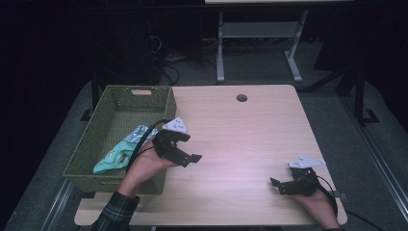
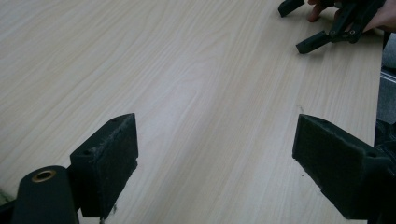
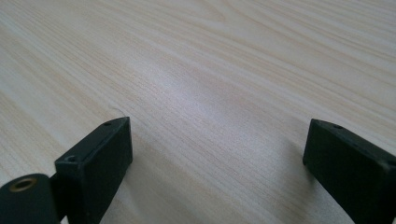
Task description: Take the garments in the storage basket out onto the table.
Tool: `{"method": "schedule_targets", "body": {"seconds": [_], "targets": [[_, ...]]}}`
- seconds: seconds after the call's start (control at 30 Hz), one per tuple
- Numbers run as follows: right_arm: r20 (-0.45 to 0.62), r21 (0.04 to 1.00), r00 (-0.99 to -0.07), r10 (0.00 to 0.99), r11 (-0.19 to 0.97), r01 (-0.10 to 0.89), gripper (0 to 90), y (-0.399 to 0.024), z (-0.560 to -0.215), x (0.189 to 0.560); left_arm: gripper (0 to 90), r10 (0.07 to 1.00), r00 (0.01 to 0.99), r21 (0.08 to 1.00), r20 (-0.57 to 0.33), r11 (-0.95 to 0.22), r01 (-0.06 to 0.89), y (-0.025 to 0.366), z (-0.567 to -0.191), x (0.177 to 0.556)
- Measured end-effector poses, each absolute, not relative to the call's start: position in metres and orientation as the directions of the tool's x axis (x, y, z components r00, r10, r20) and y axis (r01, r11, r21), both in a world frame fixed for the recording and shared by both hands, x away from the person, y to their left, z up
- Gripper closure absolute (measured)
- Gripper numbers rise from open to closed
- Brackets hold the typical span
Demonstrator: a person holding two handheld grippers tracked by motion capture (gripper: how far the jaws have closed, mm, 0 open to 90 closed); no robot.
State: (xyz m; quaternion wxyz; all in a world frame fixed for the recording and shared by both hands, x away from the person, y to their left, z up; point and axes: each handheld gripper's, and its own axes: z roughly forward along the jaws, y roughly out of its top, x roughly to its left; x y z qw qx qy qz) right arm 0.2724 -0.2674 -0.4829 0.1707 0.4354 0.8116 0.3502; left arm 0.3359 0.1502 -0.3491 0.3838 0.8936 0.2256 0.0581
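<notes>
The left tongs (image 1: 185, 147) were black, built of angular linked bars, and carried a pale grey three-cornered plate with small dark dots on top. A black cable trailed back from them over the left hand (image 1: 144, 166), whose forearm wore a dark green plaid sleeve (image 1: 115, 211). The right tongs (image 1: 284, 185) were likewise black with a grey plate and a black cable. Each jaw was a blocky black pad with a rough face, small screw holes and a brass-ringed pivot hole.

My left gripper (image 1: 185, 150) is raised off the wood, jaws spread wide and holding nothing — my plaid sleeve (image 1: 115, 210) trails behind it. My right gripper (image 1: 284, 185) sits low by the near edge, jaws parted too.
</notes>
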Motion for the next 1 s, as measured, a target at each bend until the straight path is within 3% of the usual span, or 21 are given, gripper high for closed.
{"method": "schedule_targets", "body": {"seconds": [1.0], "targets": [[0.028, 0.717, -0.563, 0.826, 0.376, 0.587, 7.6, -0.267, -0.483, 0.272, 14.4, 0.553, 0.832, 0.716, -0.049, -0.561, 0.415, 0.215, -0.335, 0.344]]}}
